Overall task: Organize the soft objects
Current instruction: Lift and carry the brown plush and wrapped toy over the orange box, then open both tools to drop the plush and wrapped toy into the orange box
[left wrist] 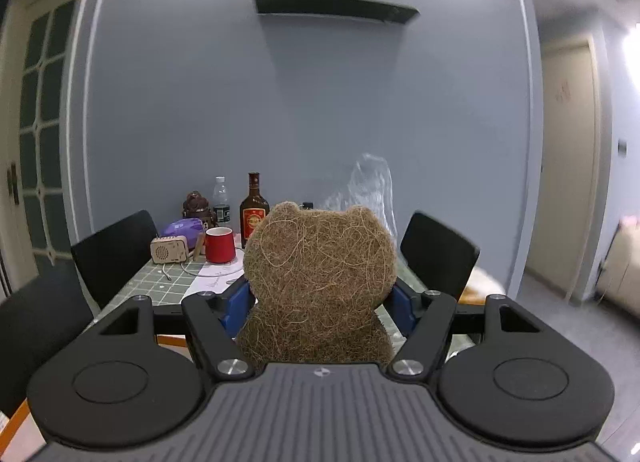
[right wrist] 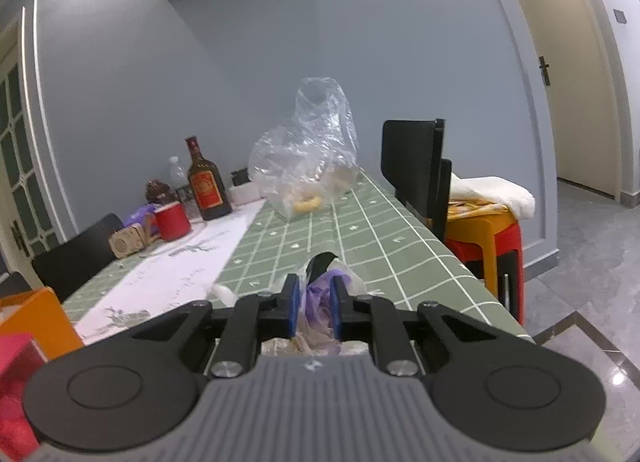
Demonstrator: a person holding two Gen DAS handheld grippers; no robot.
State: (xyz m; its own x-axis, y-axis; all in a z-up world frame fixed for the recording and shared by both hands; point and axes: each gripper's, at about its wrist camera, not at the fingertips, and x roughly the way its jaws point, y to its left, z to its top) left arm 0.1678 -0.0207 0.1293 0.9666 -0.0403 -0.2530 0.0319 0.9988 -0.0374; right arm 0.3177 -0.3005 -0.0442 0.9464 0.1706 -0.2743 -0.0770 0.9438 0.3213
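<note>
**Two grippers, each closed on a soft thing above the table**

Two soft items were held at once. The brown, bear-shaped pad of coarse tangled fibre (left wrist: pixel 320 282) stood upright, ears at the top and its long axis vertical, its flat face toward the camera. The left gripper (left wrist: pixel 320 304) clasped it at the neck between blue pads set wide apart, raised over the green grid-patterned tablecloth (right wrist: pixel 360 230).

The right gripper (right wrist: pixel 314 308) had its jaws nearly together, pinching a crumpled bundle of thin purple and clear plastic film (right wrist: pixel 318 302) just above the cloth; a dark piece showed at the bundle's far end.

Farther along the table a crinkled clear plastic bag (right wrist: pixel 308 150) stood open-mouthed upward, a yellowish ring (right wrist: pixel 307 203) lying inside. Left of it stood a brown glass bottle with red label (right wrist: pixel 206 186) and a red mug (right wrist: pixel 173 221).
</note>
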